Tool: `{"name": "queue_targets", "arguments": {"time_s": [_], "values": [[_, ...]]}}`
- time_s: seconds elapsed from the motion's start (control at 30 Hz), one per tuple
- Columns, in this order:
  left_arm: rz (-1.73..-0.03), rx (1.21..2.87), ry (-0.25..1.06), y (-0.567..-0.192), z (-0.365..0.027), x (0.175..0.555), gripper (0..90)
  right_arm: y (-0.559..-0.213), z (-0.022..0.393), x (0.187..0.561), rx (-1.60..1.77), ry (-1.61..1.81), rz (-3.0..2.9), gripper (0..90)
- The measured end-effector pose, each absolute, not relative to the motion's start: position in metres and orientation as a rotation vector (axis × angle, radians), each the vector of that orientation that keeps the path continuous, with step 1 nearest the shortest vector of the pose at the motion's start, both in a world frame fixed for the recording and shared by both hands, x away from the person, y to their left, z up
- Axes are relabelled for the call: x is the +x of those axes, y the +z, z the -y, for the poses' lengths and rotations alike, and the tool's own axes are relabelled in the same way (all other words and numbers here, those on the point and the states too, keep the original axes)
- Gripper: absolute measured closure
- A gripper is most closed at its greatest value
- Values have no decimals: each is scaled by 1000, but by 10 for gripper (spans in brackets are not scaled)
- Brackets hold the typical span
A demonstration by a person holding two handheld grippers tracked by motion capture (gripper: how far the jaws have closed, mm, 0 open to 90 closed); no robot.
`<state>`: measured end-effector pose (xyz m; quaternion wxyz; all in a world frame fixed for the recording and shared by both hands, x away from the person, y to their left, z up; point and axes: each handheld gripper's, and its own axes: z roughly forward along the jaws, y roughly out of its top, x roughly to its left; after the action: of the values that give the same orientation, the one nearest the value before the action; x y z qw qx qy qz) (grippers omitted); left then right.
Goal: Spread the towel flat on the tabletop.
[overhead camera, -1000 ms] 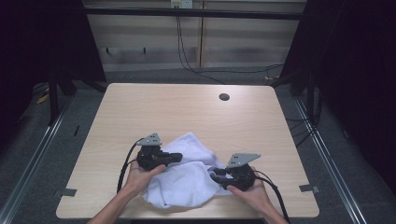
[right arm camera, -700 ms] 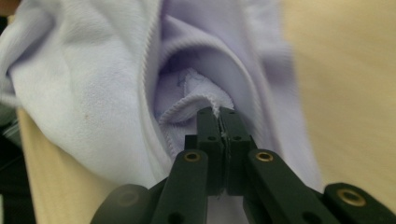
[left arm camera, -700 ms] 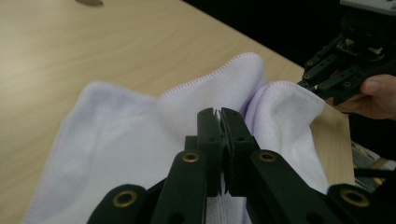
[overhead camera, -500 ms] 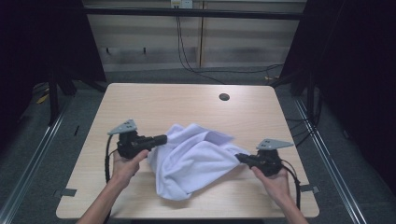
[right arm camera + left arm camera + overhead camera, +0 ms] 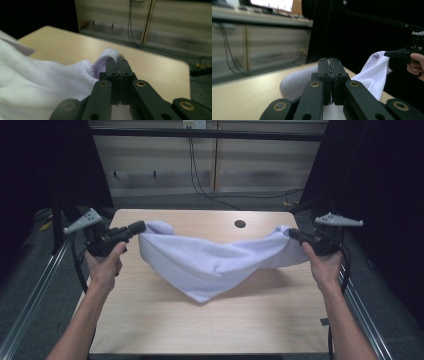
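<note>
Cloth: soft white terry towel (image 5: 215, 262), strung between both tongs and sagging in the middle, lowest fold dipping toward the light wooden tabletop (image 5: 200, 330), maybe brushing it, hard to call.
Left tongs: black two-jaw gripper (image 5: 140, 226) clenched on one towel corner, held up off the table.
Right tongs: matching gripper (image 5: 292, 234) clamped on the opposite corner; jaws just snapped closed on the fabric.
Changed: a second ago, a crumpled heap on the table between both hands; now lifted and pulled wide apart.
Meaning: looks like the spreading-out step, probably a shake-out before laying flat or folding.
Left gripper view: jaws pressed tight (image 5: 331, 67), towel running off behind them to the other hand (image 5: 415, 66) far out ahead.
Right gripper view: stitched hem (image 5: 105, 58) bunched right at the jaw tips, a detail too small from above.
Beyond the tongs: small dark round hole (image 5: 240, 224) in the tabletop, behind the towel.
</note>
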<state>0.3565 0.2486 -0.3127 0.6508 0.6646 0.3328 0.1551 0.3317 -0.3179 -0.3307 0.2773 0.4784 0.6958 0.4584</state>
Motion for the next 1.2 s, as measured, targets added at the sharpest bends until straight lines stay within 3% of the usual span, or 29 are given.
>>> {"name": "queue_targets", "arguments": {"time_s": [0.13,0.23,0.43,0.77,0.9,0.97,1.07,1.2], "values": [[-717,1507,367,-299,-259,346,883,-309,323,338,1248,1316,-1804,890],[-691,1548,293,-323,-250,336,883,-333,322,337,1266,1295,-1888,877],[-670,1735,106,-400,-209,316,881,-395,310,312,1300,1243,-2007,616],[-665,1998,-78,-465,-190,274,869,-435,259,259,1180,1347,-2191,611],[-671,1959,-60,-462,-201,271,697,-450,229,260,1139,1318,-2312,611],[-689,1895,-33,-454,-210,277,646,-457,210,268,1104,1271,-2369,605],[-742,1839,22,-453,-220,292,641,-465,186,284,1073,1260,-2426,594],[-828,2005,52,-481,-208,316,554,-472,153,312,1048,1278,-2468,553]]}}
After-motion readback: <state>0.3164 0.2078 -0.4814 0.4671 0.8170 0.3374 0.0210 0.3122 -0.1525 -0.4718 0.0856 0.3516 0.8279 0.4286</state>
